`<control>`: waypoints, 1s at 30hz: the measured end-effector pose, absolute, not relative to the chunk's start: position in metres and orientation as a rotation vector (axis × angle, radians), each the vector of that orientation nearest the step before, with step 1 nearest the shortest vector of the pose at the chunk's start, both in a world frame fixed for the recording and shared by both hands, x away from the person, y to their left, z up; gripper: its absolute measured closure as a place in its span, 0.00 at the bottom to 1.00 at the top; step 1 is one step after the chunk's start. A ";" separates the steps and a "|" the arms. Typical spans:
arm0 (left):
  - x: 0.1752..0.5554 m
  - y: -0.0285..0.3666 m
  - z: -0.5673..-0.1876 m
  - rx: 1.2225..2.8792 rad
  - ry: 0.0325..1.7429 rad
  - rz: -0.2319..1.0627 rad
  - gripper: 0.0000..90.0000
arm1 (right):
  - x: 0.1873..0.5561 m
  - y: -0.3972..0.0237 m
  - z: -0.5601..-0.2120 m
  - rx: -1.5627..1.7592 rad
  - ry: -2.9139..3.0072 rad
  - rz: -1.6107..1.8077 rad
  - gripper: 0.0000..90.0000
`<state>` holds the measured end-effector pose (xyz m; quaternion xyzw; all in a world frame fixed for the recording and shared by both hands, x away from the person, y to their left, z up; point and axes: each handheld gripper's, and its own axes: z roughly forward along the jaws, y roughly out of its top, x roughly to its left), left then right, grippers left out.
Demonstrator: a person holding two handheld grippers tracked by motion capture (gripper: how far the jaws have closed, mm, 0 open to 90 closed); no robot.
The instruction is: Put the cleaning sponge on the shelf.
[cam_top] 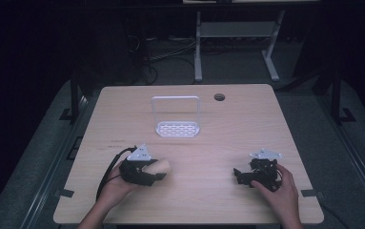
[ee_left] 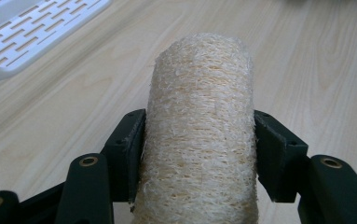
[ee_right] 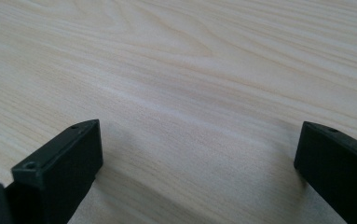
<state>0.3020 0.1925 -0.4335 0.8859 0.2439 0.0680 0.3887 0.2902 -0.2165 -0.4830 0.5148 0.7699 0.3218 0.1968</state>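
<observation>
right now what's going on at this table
A person sits at a wooden table with a gripper in each hand. The left gripper is shut on a loofah sponge, one jaw pressing each side of it, near the table's front left. The right gripper is open with only bare wood between its jaws, down at the front right. A white slotted rack with a tall wire handle stands untouched farther back, near the middle.

A pale wooden counter (cam_top: 194, 191) is seen from above. A white perforated tray with a tall wire handle (cam_top: 177, 128) stands near its far middle. A tan fibrous loofah roll (cam_top: 157, 166) is held in the left tongs (cam_top: 158, 171). The right tongs (cam_top: 238, 175) are rested near the counter's right edge.
</observation>
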 end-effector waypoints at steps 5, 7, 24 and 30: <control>0.308 0.190 -0.432 2.251 0.631 0.188 0.45 | 0.290 -0.217 -0.483 1.441 2.156 0.901 0.01; 0.309 0.190 -0.432 2.253 0.627 0.190 0.45 | 0.290 -0.217 -0.483 1.441 2.156 0.901 0.01; 0.328 0.182 -0.429 2.230 0.651 0.210 0.45 | 0.291 -0.217 -0.483 1.435 2.161 0.902 0.01; 0.335 0.177 -0.428 2.213 0.655 0.221 0.45 | 0.291 -0.217 -0.483 1.435 2.161 0.902 0.01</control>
